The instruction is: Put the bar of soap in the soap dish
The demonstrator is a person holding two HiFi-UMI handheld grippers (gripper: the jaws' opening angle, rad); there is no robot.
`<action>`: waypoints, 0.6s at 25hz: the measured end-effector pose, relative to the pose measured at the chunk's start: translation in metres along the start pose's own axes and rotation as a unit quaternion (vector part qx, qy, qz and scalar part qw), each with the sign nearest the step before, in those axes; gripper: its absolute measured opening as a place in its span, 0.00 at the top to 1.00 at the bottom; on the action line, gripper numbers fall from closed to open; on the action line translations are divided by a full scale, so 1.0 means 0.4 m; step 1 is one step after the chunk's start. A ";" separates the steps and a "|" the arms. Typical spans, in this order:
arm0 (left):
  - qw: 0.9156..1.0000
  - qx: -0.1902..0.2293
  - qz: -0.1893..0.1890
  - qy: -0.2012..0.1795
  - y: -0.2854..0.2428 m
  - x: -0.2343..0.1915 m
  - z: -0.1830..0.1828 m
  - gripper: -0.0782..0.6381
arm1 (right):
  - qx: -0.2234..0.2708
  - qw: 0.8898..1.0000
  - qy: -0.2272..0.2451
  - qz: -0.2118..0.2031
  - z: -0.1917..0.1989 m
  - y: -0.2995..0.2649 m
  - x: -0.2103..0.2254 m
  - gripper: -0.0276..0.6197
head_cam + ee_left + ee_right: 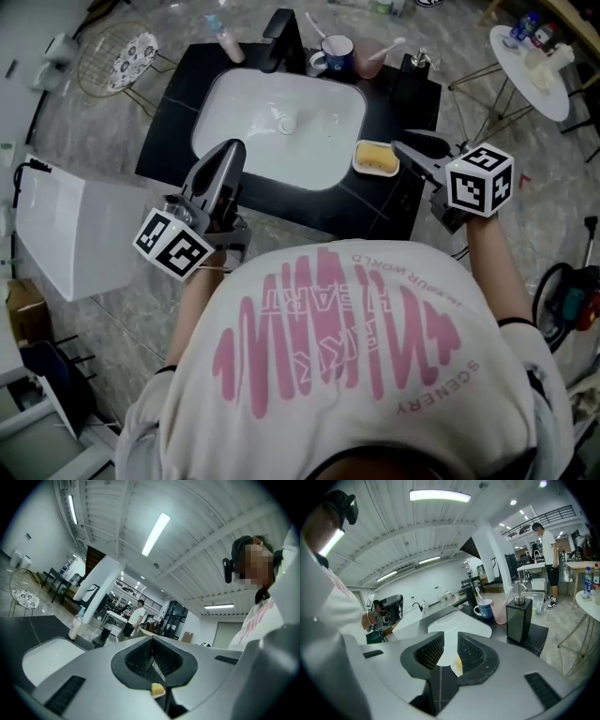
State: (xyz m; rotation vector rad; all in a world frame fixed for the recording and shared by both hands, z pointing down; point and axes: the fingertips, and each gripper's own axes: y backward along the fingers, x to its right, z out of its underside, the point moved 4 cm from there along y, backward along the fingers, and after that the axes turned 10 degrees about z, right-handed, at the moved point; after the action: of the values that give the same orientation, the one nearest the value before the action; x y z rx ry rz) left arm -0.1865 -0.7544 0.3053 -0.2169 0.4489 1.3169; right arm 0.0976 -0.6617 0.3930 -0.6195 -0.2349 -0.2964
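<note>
The yellow bar of soap point(377, 157) lies in a small white soap dish point(359, 162) on the black counter, just right of the white sink point(234, 103). My right gripper point(405, 148) hovers right beside the dish, above the counter's right edge. It is open, and nothing lies between its pads point(471, 654). In the right gripper view the soap point(457, 665) shows through that gap, below the jaws. My left gripper point(231, 152) hangs over the sink's front left rim, shut and empty, its pads point(140, 657) meeting at the tip. Under its jaws the soap point(158, 689) shows in the left gripper view.
At the counter's back stand a black faucet point(281, 39), a blue mug point(336, 53), a pink cup point(372, 58), a black dispenser point(417, 70) and a bottle point(225, 39). A wire chair point(117, 56) and white box point(66, 234) are left; a round white table point(530, 56) is right.
</note>
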 end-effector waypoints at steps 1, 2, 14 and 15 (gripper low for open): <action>1.000 -0.006 0.010 0.001 -0.019 0.007 0.008 0.88 | 0.007 1.000 0.000 0.004 -0.001 0.012 -0.008 0.82; 1.000 -0.011 0.020 0.004 -0.037 0.012 0.017 0.88 | 0.013 1.000 0.004 0.009 -0.001 0.023 -0.015 0.83; 0.996 -0.056 0.066 0.032 -0.153 0.044 0.111 0.88 | 0.088 0.996 -0.004 -0.021 0.012 0.087 -0.056 0.92; 0.996 -0.058 0.068 0.030 -0.158 0.047 0.113 0.88 | 0.091 0.995 -0.005 -0.027 0.012 0.092 -0.060 0.92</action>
State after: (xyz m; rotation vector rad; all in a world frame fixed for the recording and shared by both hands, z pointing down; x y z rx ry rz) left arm -0.1133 -0.7353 0.3313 -0.3281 0.4452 1.4754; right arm 0.0872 -0.6256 0.3699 -0.4344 -0.2864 -0.3207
